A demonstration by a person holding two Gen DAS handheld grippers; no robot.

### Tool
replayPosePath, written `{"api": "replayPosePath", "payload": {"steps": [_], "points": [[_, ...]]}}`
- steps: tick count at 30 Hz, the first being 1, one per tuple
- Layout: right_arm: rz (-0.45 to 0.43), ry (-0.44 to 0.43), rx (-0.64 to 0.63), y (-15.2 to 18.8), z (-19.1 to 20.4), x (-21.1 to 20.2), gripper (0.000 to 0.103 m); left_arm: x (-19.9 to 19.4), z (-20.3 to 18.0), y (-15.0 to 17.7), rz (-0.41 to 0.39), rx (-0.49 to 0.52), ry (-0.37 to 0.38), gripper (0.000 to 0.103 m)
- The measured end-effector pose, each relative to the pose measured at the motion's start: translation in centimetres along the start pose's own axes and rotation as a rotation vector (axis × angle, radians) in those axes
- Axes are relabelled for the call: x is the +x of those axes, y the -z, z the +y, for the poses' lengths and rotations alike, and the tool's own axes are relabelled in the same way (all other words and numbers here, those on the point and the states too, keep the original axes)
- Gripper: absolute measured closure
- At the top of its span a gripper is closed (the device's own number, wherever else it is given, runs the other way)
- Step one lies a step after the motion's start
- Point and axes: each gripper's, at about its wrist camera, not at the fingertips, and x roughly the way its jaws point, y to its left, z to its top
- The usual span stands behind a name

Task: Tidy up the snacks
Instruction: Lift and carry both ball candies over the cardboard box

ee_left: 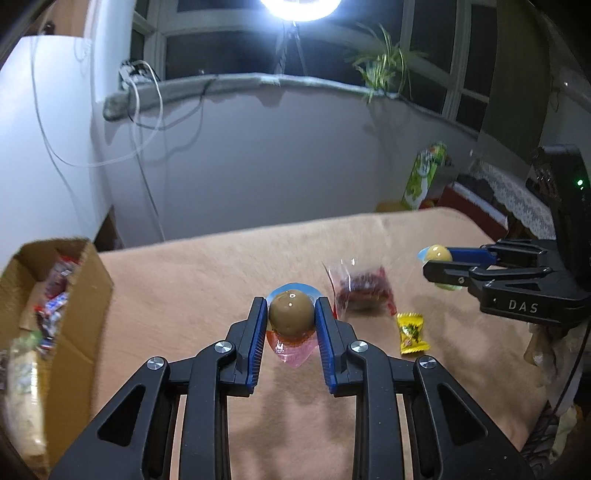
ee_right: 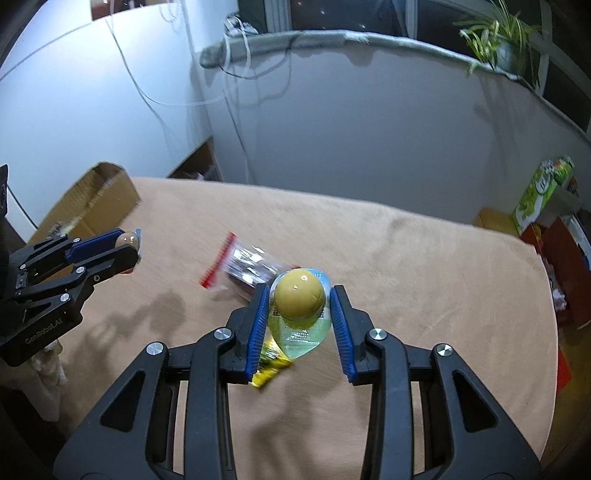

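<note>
Pale wall point(ee_left: 258, 155), dark windows point(ee_left: 229, 51), glaring lamp point(ee_left: 299, 5), sill plant point(ee_right: 498, 40), tan-clothed table point(ee_right: 406, 266).

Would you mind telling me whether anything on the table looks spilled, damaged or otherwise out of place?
Nothing looks spilled or damaged. Two snacks lie loose on the tan cloth: a clear packet with a red zip strip and a yellow candy, both outside the cardboard box. Each pair of tongs holds a wrapped egg, brown on the left, yellow on the right.

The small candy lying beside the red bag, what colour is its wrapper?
Yellow wrapper, seen best in the left wrist view.
</note>
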Motion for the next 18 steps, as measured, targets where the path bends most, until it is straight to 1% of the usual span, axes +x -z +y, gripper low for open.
{"api": "replayPosePath", "payload": {"steps": [8,18], "points": [[-0.054,-0.056,-0.054,-2.4,4.5,-1.1,0.068,-3.5,2.5,-0.8,-0.087,-0.040,-0.029,0.078],[-0.088,-0.133,-0.149,-5.3,11.4,-1.0,0.068,-6.5,6.6,-0.3,-0.146,-0.095,-0.083,0.078]]}}
